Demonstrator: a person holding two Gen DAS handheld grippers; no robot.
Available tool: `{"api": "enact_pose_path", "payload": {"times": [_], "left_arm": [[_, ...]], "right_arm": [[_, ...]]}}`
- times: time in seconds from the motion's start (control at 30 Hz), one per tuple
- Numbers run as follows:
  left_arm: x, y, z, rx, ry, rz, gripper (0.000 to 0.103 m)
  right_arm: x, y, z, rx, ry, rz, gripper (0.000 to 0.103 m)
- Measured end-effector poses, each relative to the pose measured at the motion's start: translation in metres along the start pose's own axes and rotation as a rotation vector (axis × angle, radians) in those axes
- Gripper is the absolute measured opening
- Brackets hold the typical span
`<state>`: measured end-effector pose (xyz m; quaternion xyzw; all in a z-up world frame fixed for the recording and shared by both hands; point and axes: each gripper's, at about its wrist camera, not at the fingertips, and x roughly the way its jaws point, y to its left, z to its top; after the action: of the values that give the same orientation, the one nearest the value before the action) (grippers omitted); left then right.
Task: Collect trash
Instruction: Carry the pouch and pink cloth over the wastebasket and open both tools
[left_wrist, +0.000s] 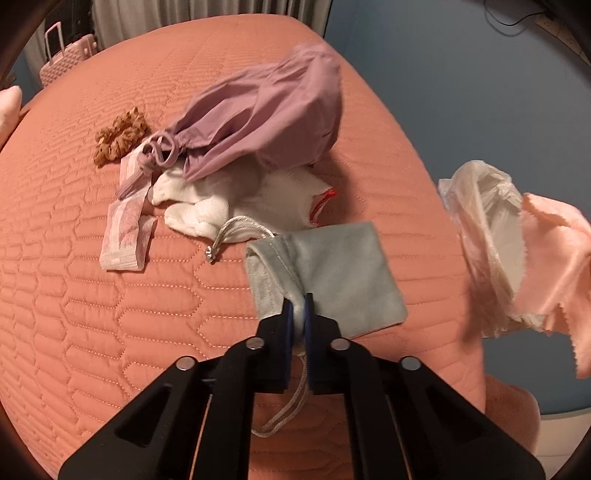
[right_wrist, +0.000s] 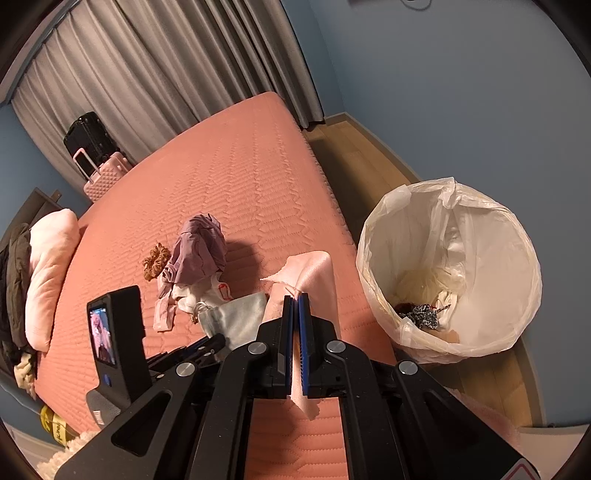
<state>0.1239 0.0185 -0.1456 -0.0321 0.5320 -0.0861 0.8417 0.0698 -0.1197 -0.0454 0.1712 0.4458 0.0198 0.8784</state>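
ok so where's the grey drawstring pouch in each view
Left wrist: the grey drawstring pouch lies lower centre on the bed, its near edge pinched in the left claw.
Right wrist: the pouch sits left of centre, beside the right claw.
Shared landmark: the brown scrunchie, beyond the pouch in both.

In the left wrist view the pale pink satin cloth (left_wrist: 557, 266) and the crinkled white plastic bag (left_wrist: 484, 236) beside it are blurred, and the cloth runs off the right edge. The lilac drawstring fabric bag (left_wrist: 266, 114) covers part of the white knitted cloth (left_wrist: 236, 199) beneath it. In the right wrist view the dark patterned scraps (right_wrist: 423, 314) in the white-lined round trash bin (right_wrist: 373, 236) are too small to identify.
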Motion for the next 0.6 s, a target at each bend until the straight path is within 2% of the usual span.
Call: {"api": "enact_pose_path", "payload": {"times": [0.23, 0.43, 0.6], "left_arm": [[-0.061, -0.024, 0.007, 0.058, -0.118, -0.049, 0.003], [-0.114, -0.049, 0.018, 0.111, -0.22, -0.103, 0.003], [-0.134, -0.08, 0.033, 0.155, -0.271, -0.152, 0.004]], "right_arm": [[-0.015, 0.003, 0.005, -0.011, -0.036, 0.0, 0.002], [-0.043, 0.001, 0.018, -0.014, -0.105, -0.004, 0.002], [-0.065, -0.01, 0.03, -0.005, -0.161, -0.018, 0.002]]}}
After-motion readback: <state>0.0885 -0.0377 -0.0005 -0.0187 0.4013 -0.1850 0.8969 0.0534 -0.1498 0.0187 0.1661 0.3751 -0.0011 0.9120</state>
